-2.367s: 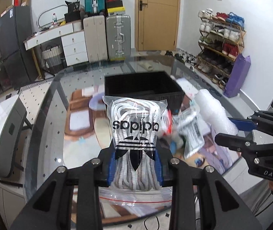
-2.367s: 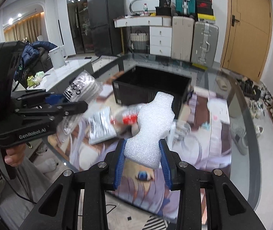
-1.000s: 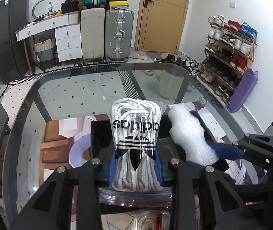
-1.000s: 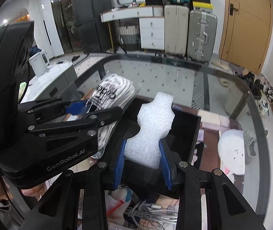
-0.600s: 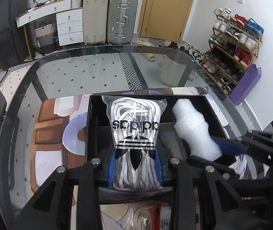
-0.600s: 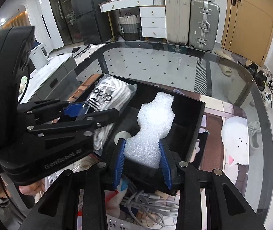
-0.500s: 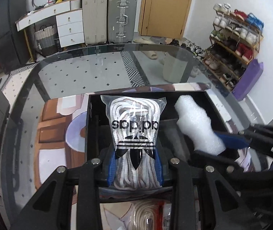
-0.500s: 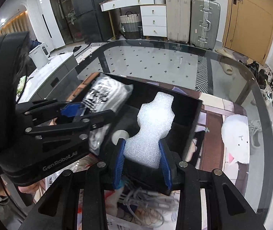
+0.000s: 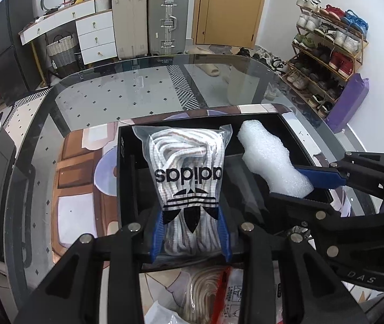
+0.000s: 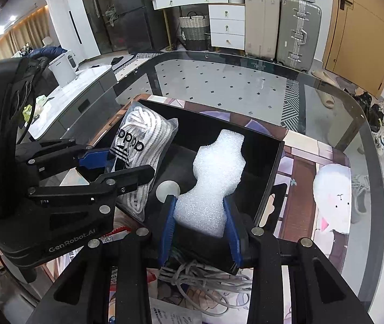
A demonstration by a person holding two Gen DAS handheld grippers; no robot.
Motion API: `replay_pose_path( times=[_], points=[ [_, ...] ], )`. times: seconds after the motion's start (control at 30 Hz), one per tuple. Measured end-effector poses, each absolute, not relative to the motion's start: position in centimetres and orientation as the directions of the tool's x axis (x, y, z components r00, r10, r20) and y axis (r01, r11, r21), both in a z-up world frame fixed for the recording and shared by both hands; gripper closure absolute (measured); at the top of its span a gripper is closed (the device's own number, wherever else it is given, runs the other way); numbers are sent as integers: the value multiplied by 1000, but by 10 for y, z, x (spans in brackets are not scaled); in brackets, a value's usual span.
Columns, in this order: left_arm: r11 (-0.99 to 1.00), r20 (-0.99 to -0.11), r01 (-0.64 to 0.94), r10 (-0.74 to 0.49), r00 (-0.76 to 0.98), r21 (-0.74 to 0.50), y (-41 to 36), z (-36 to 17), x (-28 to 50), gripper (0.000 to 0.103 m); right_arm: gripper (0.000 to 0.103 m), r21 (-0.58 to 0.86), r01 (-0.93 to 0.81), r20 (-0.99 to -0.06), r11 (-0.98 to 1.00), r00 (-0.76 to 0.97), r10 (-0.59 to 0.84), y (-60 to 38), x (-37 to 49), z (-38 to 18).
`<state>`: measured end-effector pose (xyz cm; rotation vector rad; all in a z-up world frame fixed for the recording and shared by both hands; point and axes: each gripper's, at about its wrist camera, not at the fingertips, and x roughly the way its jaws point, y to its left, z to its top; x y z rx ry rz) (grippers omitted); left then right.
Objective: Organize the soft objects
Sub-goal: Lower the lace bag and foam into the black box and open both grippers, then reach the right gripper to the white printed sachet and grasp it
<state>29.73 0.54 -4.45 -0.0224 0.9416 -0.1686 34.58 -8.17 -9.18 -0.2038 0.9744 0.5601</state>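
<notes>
I had the left gripper (image 9: 191,233) clamped on the bagged laces (image 9: 187,178) and the right gripper (image 10: 199,230) clamped on the foam piece (image 10: 213,186); both hung lengthwise over the black bin (image 10: 268,172), laces left, foam right.

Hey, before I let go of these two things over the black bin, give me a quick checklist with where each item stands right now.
1. Left gripper shut on the bag of white laces: ok.
2. Right gripper shut on the white foam piece: ok.
3. Bag of white laces over the black bin, inside its walls: ok.
4. White foam piece over the black bin's right side: ok.
5. The two loads apart, not touching: ok.
6. Bin floor free beneath each load: cannot tell; a round light patch shows on the floor, the rest is hidden.
</notes>
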Motion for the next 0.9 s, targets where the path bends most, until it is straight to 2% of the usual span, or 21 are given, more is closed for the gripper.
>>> replay_pose_path(
  times=[0.07,0.1,0.17,0.3,0.37,0.53,0.6,0.67,0.83,0.9],
  points=[
    [987,-803,136,-152,576,-89,5,-44,297,64,68,83,-535,-826,841,434,359,-83,346,-91],
    [987,-803,140,-149,577,-82,4,-43,296,57,68,87,-534,-825,841,434,361,-83,345,-91],
    [989,-795,133,-129,593,-61,3,-41,293,49,67,100,-531,-822,842,432,370,-85,344,-90],
    [990,-782,133,-123,611,-52,5,-35,289,44,57,96,-522,-816,847,446,367,-90,338,-85],
    [991,-777,123,-121,617,-57,9,-31,288,39,55,102,-520,-811,848,450,374,-93,334,-81],
    [988,-777,130,-147,612,-85,17,-23,281,36,55,92,-515,-798,852,474,372,-99,321,-70],
    [990,-773,117,-133,621,-76,19,-18,274,30,55,86,-508,-793,857,486,368,-102,315,-66],
    [990,-760,119,-135,636,-76,21,-12,265,29,53,82,-503,-785,860,499,367,-106,309,-62],
    [992,-748,100,-124,652,-77,30,-3,248,26,39,80,-502,-768,861,520,374,-111,288,-52],
    [993,-751,84,-114,651,-78,36,-4,242,25,38,75,-509,-763,857,524,378,-113,279,-50]
  ],
)
